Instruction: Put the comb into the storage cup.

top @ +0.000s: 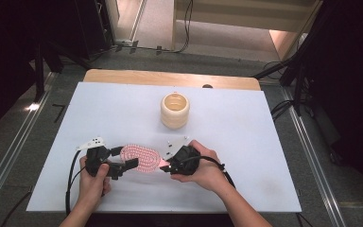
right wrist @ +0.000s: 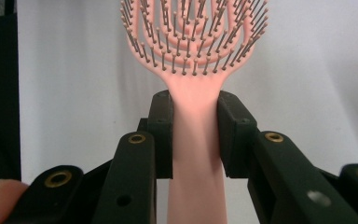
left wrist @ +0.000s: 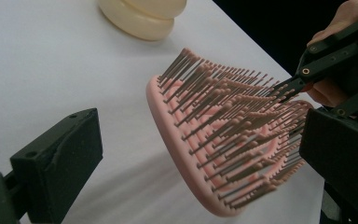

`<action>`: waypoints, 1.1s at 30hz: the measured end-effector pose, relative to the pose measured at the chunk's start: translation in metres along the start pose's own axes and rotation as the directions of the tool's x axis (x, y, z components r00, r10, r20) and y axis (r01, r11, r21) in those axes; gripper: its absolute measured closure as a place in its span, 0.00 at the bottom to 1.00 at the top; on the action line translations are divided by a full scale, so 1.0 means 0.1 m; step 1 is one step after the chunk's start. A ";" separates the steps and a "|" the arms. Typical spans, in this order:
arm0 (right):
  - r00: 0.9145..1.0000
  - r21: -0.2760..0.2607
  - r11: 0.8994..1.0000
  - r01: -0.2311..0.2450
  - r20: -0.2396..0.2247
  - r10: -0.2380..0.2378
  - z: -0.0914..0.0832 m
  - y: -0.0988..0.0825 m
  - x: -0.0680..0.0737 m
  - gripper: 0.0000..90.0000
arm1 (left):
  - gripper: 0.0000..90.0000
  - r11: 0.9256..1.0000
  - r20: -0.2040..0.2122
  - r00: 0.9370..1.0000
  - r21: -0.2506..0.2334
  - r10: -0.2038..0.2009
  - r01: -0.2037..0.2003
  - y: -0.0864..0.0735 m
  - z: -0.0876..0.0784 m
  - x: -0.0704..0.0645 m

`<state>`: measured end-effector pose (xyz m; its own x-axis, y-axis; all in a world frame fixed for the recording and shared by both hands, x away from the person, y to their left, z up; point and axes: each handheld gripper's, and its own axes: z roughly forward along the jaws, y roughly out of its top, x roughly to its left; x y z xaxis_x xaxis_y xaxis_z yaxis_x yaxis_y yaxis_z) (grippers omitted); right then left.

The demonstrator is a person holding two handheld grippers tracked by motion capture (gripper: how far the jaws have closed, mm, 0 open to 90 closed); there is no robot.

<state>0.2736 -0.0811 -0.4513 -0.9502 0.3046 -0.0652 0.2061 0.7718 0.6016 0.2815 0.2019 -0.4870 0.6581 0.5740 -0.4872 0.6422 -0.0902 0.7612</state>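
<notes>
Item: pink hairbrush (top: 142,158), lifted, in front of the cream cup (top: 175,110). Right gripper (right wrist: 195,122) clamps its handle. Left gripper (left wrist: 205,158) spread wide around the head, apparently untouching. Handover or placement remains.

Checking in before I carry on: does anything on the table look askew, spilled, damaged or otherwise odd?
Nothing stands out. The right gripper is shut on the handle of the pink hairbrush, whose bristles look intact, head lifted off the white table. The left gripper is open beside the brush head. The cream ribbed cup stands upright, apart, with no spill.
</notes>
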 end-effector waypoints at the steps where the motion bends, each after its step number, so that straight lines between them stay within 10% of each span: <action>1: 1.000 0.003 1.000 0.003 0.007 -0.003 -0.01 0.00 0.00 0.76 | 0.04 1.000 0.003 1.000 0.002 -0.007 0.007 0.00 0.01 0.00; 33: 0.992 -0.071 0.994 0.080 0.101 -0.072 0.00 -0.03 0.08 0.76 | 0.51 0.997 0.103 0.992 0.017 -0.070 0.069 0.12 0.05 -0.08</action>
<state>0.2653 -0.0813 -0.4540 -0.9343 0.3027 -0.1883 0.1127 0.7519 0.6496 0.2856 0.1924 -0.4762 0.6485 0.4917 -0.5812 0.6927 -0.0644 0.7184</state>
